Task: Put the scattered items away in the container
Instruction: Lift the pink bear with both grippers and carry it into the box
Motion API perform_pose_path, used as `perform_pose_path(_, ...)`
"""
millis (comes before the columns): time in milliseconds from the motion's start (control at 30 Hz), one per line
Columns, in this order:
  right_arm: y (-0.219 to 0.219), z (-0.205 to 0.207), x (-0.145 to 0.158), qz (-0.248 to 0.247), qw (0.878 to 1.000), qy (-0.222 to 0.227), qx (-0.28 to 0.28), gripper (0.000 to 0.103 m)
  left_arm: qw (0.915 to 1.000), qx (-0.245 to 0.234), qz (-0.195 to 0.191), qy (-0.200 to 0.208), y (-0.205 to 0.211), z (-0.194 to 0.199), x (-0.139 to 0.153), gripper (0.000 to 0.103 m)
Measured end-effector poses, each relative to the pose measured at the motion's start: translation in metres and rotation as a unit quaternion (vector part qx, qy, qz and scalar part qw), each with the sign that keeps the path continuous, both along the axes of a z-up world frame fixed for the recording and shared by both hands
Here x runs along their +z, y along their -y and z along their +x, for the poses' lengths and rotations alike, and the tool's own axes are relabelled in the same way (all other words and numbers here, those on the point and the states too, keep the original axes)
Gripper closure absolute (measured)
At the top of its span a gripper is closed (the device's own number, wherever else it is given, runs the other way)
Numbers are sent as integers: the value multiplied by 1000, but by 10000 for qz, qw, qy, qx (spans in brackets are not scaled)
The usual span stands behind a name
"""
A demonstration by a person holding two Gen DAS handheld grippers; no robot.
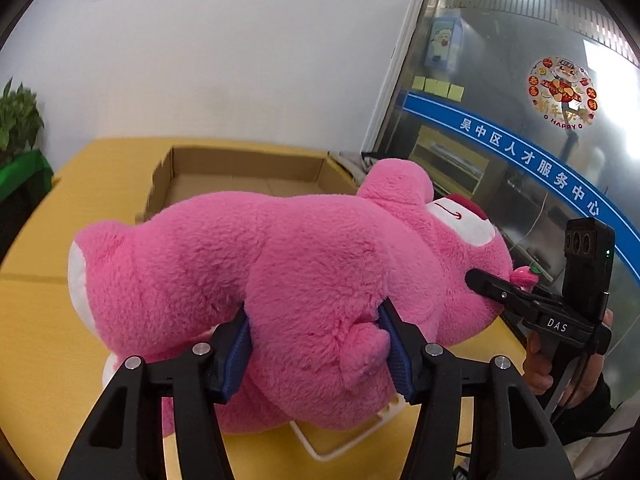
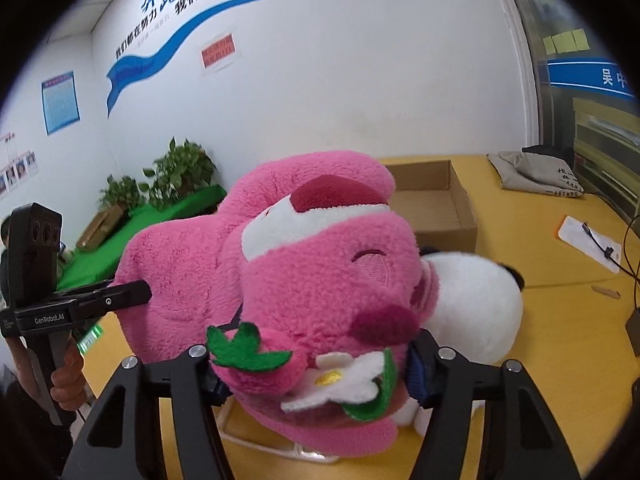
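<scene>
A big pink plush bear (image 1: pixel 280 264) lies on its side just above the yellow table (image 1: pixel 36 320). My left gripper (image 1: pixel 316 356) is shut on its body, and the blue pads (image 1: pixel 236 354) dent the fur. In the right wrist view my right gripper (image 2: pixel 316 380) is shut on the pink plush bear's head (image 2: pixel 320 276), near its felt strawberry and flower. One finger of the right gripper (image 1: pixel 492 286) shows against the head in the left wrist view. An open cardboard box (image 1: pixel 240 180) stands behind the bear. A white plush toy (image 2: pixel 472 308) with a black ear lies beside the bear's head.
A white plastic frame (image 1: pixel 340 446) lies on the table under the bear. In the right wrist view a grey bag (image 2: pixel 536 176), a paper with a cable (image 2: pixel 588 242) and a dark flat item (image 2: pixel 632 330) lie on the right. Potted plants (image 2: pixel 180 172) stand beyond the far left edge.
</scene>
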State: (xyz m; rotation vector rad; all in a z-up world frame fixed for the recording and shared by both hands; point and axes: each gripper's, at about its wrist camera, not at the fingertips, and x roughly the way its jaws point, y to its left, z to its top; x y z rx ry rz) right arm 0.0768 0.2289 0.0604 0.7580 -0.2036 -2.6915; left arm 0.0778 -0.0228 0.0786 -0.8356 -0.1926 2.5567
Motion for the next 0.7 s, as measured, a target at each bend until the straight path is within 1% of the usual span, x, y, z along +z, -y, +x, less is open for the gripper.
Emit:
perform_pose_path(67,-3,-15,16,-50,9999,-96,-61,39,9999,-46,-104,-106,-4,-30,21,41)
perform_pose_path(133,-8,-42,35,-55,9998,-163,-127,39,9996,-116,-188,-178,-11,-64,41,41)
perform_pose_path(200,-13,-74,54,-38,9996,-213,-199,39,9994,-173,-191,-215,-18,-107,61,41)
perform_pose_path(300,-19,-141,77,-20,9993,-208,-307,39,9996,-183,-196,-105,-32,-181,79,41)
perform_pose_path(333,-21,-169,82,-18,9993,-161,-344,39,9996,-182,-205,-39,-36,-205,82,41)
perform_pose_path(367,-22,-191,83,-9,9993,-108,-372,39,9996,-181,-226,48,-42,-231,82,41)
perform_pose_path(400,-24,-222,82,-1,9991,-11,-415,39,9995,-171,-230,162,-47,-259,80,41)
perform_pose_path(433,-26,-248,79,-14,9989,94,-450,39,9992,-166,-226,285,-48,-284,76,41)
perform_pose_path(467,-27,-268,74,-24,9987,187,-476,39,9987,-178,-230,425,-47,-311,68,41)
perform_pose_path(500,-30,-296,66,-27,9981,325,-516,39,9978,-185,-216,594,-46,-338,56,41)
perform_pose_path(533,-33,-321,55,-20,9974,460,-563,39,9963,-191,-190,818,-45,-368,41,41)
perform_pose_path(600,-37,-357,33,52,9956,682,-646,39,9919,-197,-183,1242,-46,-417,7,41)
perform_pose_path(700,-50,-413,-15,171,9888,1242,-811,39,9812,-146,-268,1907,-54,-476,-55,41)
